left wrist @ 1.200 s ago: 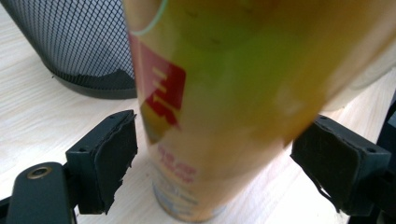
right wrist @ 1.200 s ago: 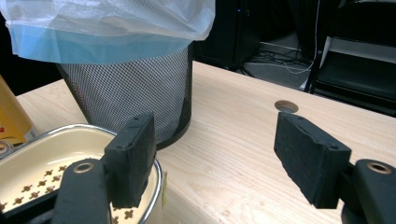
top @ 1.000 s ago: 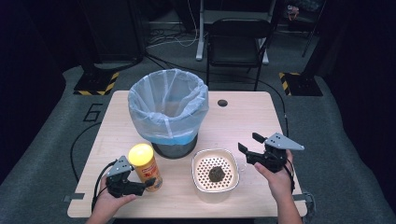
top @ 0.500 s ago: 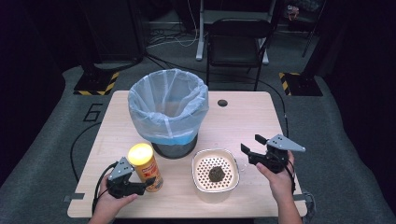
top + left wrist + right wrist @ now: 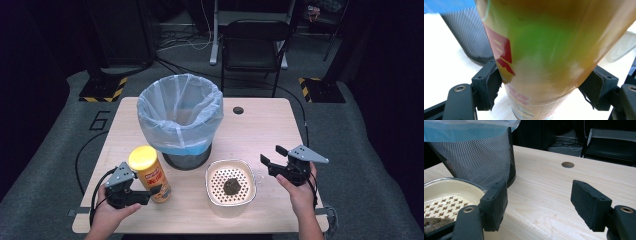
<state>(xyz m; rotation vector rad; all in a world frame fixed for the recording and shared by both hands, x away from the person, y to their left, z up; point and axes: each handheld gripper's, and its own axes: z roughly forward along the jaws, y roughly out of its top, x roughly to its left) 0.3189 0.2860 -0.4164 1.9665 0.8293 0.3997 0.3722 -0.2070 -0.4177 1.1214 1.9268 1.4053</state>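
Observation:
A tall orange can with a yellow lid (image 5: 148,172) stands at the front left of the wooden table (image 5: 260,125), leaning a little. My left gripper (image 5: 150,194) is shut on its lower part; in the left gripper view both black pads (image 5: 491,87) press on the sides of the can (image 5: 544,57). A white bowl with a perforated insert (image 5: 215,170) holds a dark clump (image 5: 231,186) at the front centre. My right gripper (image 5: 272,156) stands open just right of the bowl, with nothing between its jaws (image 5: 539,205).
A black mesh bin lined with a pale blue bag (image 5: 180,112) stands behind the can and bowl; its wall (image 5: 479,160) is close ahead-left of the right gripper. A cable hole (image 5: 238,110) is in the table's back. A black chair (image 5: 255,45) stands beyond the table.
The can and the left gripper have shifted slightly to the left, with the can's lid a little higher. The right gripper has barely moved and stays open.

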